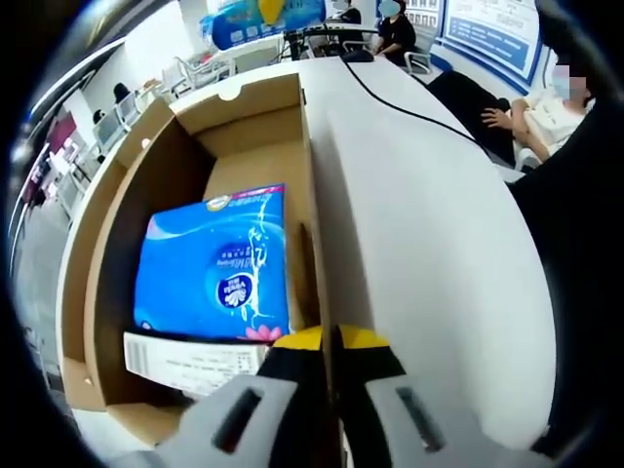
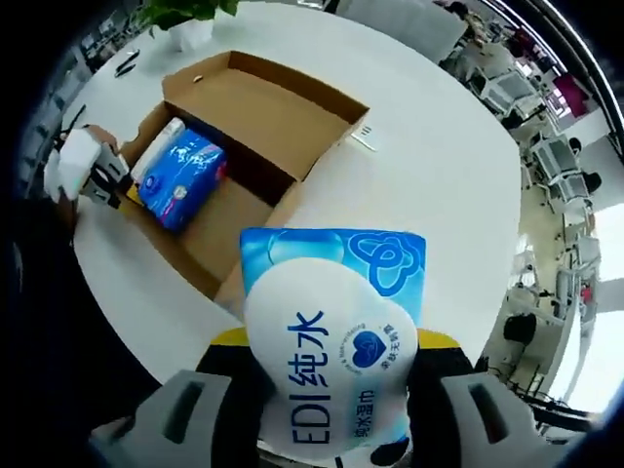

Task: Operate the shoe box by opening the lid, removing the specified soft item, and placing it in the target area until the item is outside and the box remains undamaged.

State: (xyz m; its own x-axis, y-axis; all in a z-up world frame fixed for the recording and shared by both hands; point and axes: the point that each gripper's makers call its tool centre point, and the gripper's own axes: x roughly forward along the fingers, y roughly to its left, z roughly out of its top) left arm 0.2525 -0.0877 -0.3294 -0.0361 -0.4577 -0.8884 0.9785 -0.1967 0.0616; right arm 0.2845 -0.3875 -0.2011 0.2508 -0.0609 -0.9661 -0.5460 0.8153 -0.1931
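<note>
Two hand-held grippers were working. The right hand-held gripper pinched a pale blue soft pack printed "EDI纯水", lifted clear above the white counter, already outside the shoe box. The left hand-held gripper had its jaws pressed together on the box's side wall, probably steadying it. A darker blue pack lay inside; its logo wasn't readable.

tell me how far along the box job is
Done: the shoe box is open and a light-blue soft pack is outside it, held in the right claw. In hand: the left claw pinches the box wall. Left: setting the pack on the white table. A blue tissue pack remains inside.
</note>
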